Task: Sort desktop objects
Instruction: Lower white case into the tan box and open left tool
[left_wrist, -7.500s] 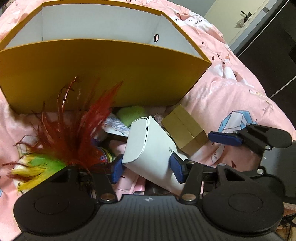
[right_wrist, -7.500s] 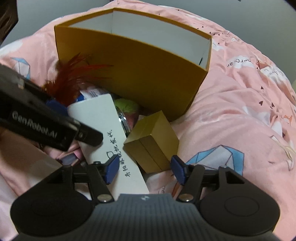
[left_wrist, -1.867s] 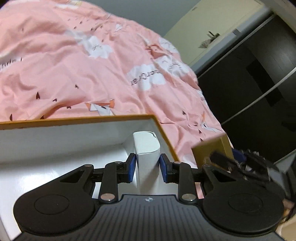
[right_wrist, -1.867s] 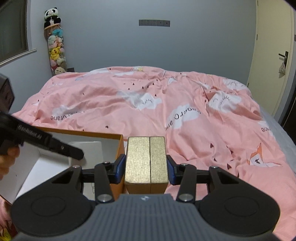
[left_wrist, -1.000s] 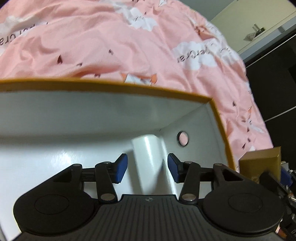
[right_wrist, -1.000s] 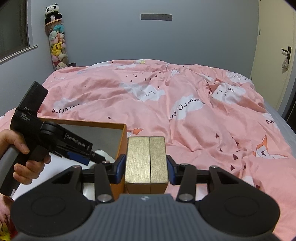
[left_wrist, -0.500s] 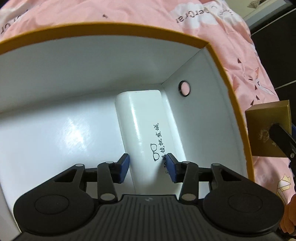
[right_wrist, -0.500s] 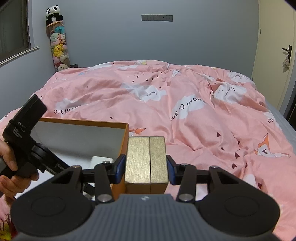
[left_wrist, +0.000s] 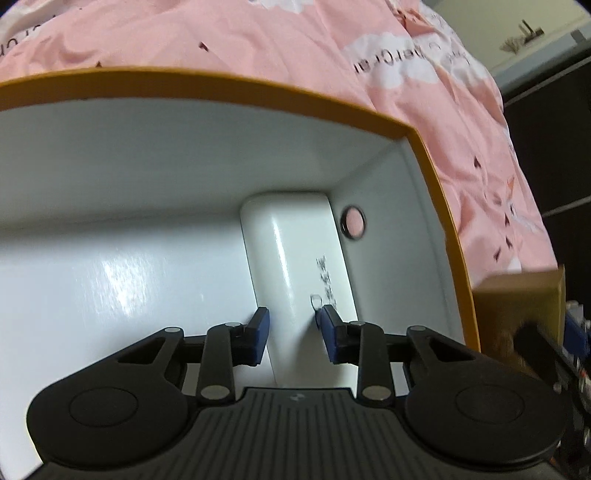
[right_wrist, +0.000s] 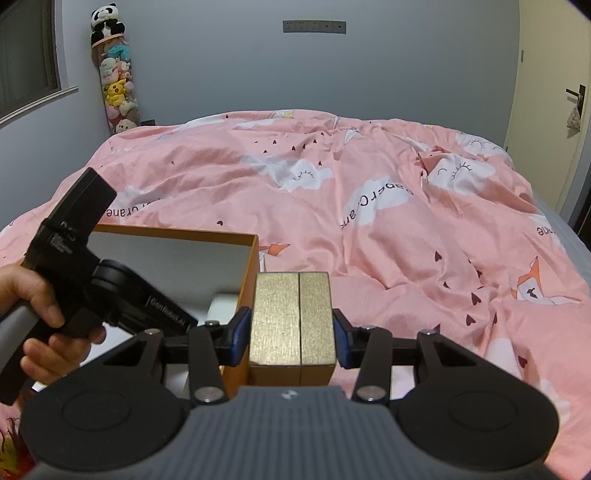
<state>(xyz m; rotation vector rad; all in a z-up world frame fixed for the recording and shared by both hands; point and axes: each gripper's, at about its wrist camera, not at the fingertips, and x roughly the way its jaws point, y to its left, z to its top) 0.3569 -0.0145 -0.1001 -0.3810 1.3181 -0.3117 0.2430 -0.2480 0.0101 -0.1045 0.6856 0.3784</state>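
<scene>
A white glasses case (left_wrist: 291, 251) lies flat on the white floor of the orange-rimmed box (left_wrist: 221, 85), against its right wall. My left gripper (left_wrist: 293, 334) hovers over the near end of the case. Its jaws are closing, and the blue pads stand clear of the case without pressing on it. My right gripper (right_wrist: 291, 336) is shut on a gold box (right_wrist: 291, 314) and holds it upright just right of the orange box's corner (right_wrist: 255, 258). The gold box (left_wrist: 517, 295) also shows blurred at the right edge of the left wrist view.
The box rests on a bed with a pink patterned duvet (right_wrist: 406, 221). A person's hand (right_wrist: 40, 295) holds the left tool over the box. Feathers (right_wrist: 11, 450) peek in at the lower left. A tube of plush toys (right_wrist: 118, 88) stands by the far wall.
The left gripper let go of the white case inside the box; its jaws opened wide and have since narrowed. The right gripper with the gold box stayed still.
</scene>
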